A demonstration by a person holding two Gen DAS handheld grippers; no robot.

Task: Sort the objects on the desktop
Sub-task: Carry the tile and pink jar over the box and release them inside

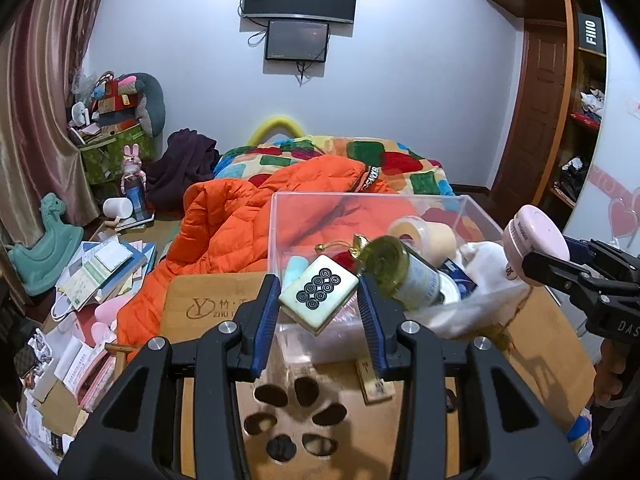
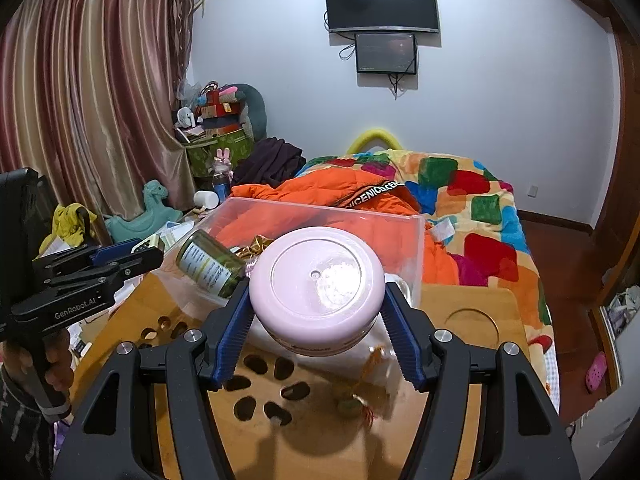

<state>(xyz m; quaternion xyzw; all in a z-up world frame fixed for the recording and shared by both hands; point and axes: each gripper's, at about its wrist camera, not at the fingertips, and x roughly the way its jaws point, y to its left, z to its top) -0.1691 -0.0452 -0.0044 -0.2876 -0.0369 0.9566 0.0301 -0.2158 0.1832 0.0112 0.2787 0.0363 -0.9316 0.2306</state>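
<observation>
My left gripper (image 1: 318, 300) is shut on a cream mahjong tile (image 1: 318, 295) with dark circles, held tilted above the near wall of a clear plastic box (image 1: 280, 216). My right gripper (image 2: 318, 312) is shut on a round pink jar (image 2: 318, 284), held over the box's near side (image 2: 416, 248); the jar also shows at the right of the left wrist view (image 1: 534, 246). In the box lie a green glass jar (image 1: 404, 272), a tape roll (image 1: 420, 232), a white cloth (image 1: 486, 264) and a gold trinket (image 1: 352, 246).
The box stands on a bamboo lap table (image 1: 208, 304) with paw-shaped cutouts (image 1: 296, 420), set on a bed. An orange jacket (image 1: 224, 232) and colourful blanket (image 2: 480, 216) lie behind. Books and papers (image 1: 104, 272) clutter the left. A small wooden piece (image 1: 374, 380) and a tasselled charm (image 2: 360, 396) lie on the table.
</observation>
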